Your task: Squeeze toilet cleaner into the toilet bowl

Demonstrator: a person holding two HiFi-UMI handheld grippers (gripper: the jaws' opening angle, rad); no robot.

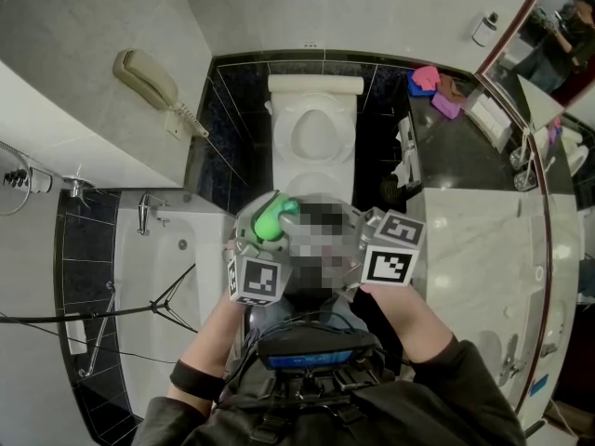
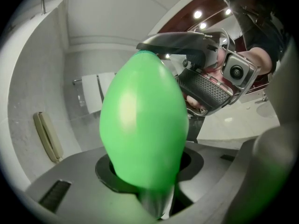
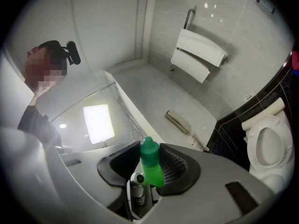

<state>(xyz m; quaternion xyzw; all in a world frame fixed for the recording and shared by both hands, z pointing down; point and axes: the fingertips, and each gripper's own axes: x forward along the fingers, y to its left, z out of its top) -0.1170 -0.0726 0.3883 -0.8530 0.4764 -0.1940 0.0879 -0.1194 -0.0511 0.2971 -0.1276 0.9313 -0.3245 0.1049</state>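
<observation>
Sideways, the green bottle (image 2: 142, 125) lies clamped in the left tongs (image 2: 149, 169), cap (image 3: 149, 149) pointing right, pinched by the right tongs (image 3: 150, 164).

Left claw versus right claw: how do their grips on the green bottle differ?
The left claw clamps the bottle by its wide body; the right claw pinches only the narrow cap. The left claw's jaws stand wider apart than the right claw's. Both are shut on the same green bottle.
</observation>
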